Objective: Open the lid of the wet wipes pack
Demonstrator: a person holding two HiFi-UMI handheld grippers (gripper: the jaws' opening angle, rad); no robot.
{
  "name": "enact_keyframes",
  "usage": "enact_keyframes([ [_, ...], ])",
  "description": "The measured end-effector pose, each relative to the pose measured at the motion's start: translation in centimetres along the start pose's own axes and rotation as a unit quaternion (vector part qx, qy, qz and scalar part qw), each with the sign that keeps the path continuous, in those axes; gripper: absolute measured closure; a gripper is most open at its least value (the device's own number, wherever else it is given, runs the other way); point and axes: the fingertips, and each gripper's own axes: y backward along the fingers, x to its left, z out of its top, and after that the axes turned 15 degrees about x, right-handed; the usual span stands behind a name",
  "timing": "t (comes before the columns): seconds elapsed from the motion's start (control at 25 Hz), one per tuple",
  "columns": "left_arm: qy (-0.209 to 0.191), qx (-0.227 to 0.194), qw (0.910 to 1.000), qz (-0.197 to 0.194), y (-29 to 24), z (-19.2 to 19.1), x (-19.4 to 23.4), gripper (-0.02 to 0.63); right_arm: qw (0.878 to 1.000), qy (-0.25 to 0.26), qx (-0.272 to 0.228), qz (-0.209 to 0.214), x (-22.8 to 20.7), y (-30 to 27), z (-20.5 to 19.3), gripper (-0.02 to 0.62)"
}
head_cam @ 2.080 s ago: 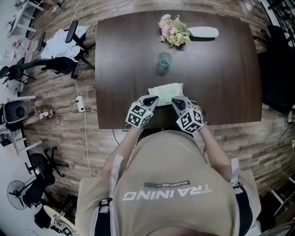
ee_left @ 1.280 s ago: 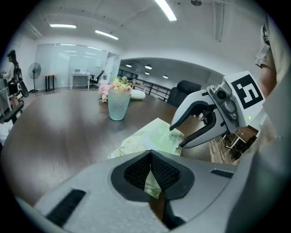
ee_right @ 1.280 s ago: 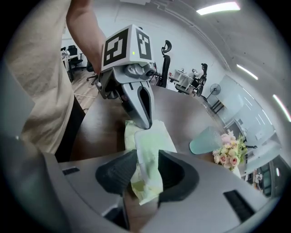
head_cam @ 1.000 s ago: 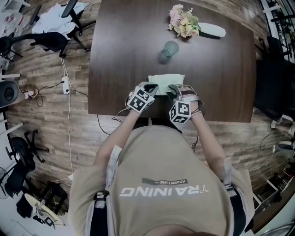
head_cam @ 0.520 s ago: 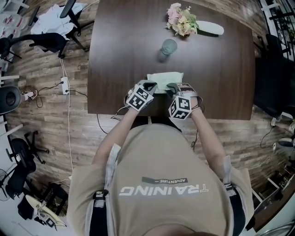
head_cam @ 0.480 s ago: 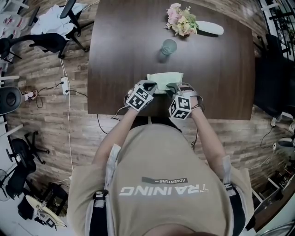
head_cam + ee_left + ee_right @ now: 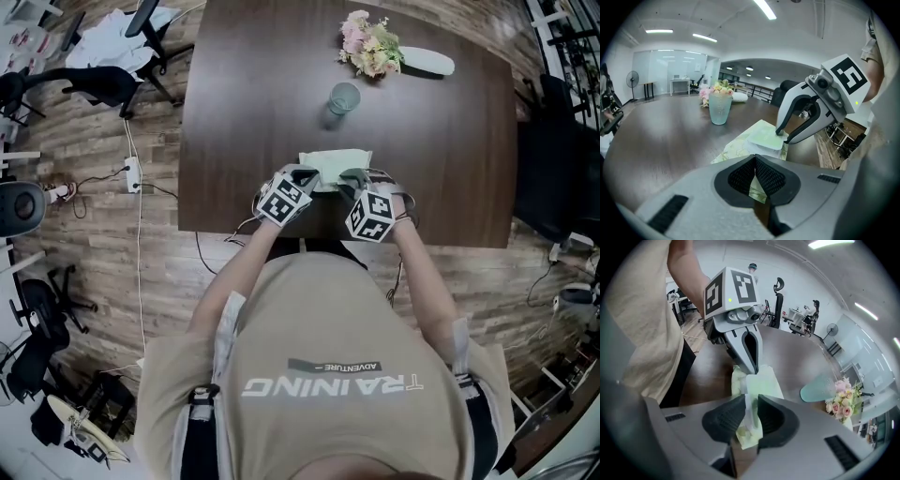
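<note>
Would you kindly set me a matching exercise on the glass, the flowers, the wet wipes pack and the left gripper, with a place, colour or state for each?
1 glass
2 flowers
3 wet wipes pack
4 left gripper

A shut on the pack's edge
B pink and cream, at the far edge of the table
C see-through teal, upright mid-table
D pale green, at the table's near edge

Pairs: 1-C; 2-B; 3-D; 4-A

Dark wood table (image 7: 441, 141), wood-plank floor (image 7: 112, 253), office chairs (image 7: 98, 82), ceiling strip lights (image 7: 658, 31).
</note>
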Motion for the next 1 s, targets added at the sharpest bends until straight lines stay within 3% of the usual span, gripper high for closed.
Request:
enact_keyframes([
  [0.64,0.002,0.026,0.9995,-0.018,-0.1,0.1,-0.2,0.597,0.997,-0.057,-0.044,-0.032,-4.1,3.2,0.6,0.557],
  [1.0,-0.02,0.043,0.9987,-0.018,-0.3,0.1,-0.2,0.597,0.995,-0.069,-0.057,-0.041,-7.0,3.2,1.0,0.557],
])
